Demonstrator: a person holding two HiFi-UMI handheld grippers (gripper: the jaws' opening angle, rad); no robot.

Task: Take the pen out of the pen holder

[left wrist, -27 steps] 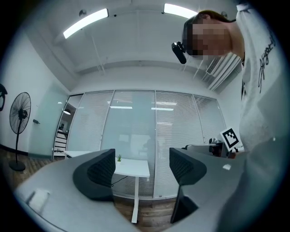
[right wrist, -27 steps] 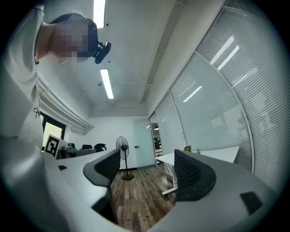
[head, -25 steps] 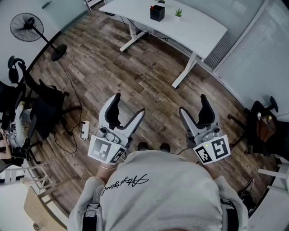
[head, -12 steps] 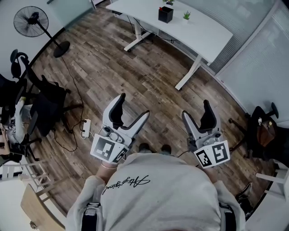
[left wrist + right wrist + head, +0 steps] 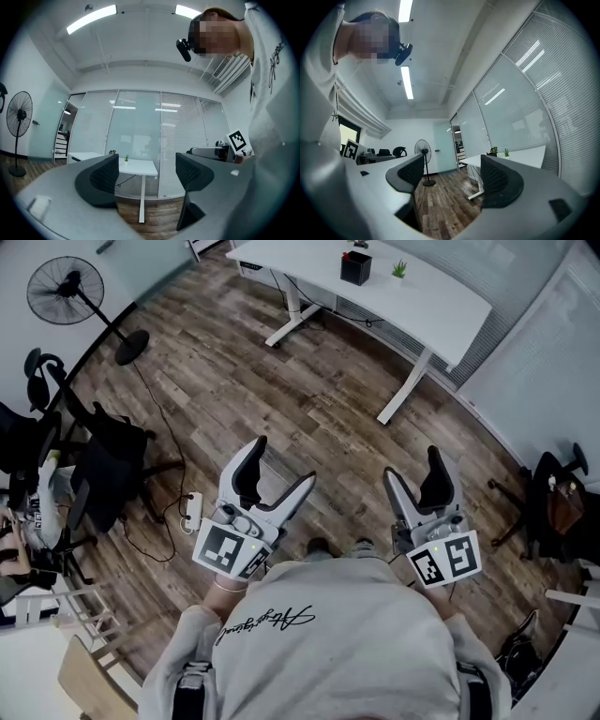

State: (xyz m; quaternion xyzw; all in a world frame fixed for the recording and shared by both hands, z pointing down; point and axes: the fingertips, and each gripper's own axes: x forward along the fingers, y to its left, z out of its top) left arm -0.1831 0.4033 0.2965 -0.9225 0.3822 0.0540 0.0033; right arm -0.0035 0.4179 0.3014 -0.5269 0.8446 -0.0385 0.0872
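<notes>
Head view: left gripper (image 5: 281, 463) and right gripper (image 5: 412, 465) sit close to the body, jaws spread, nothing in them; pen holder (image 5: 355, 268) is way off on the white desk (image 5: 431, 292), so best walk right up before reaching

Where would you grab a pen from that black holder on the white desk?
Probably by the end poking above the pen holder, coming straight down: it stands upright on the desk, walls enclosing the rest. The pen is too small to see.
</notes>
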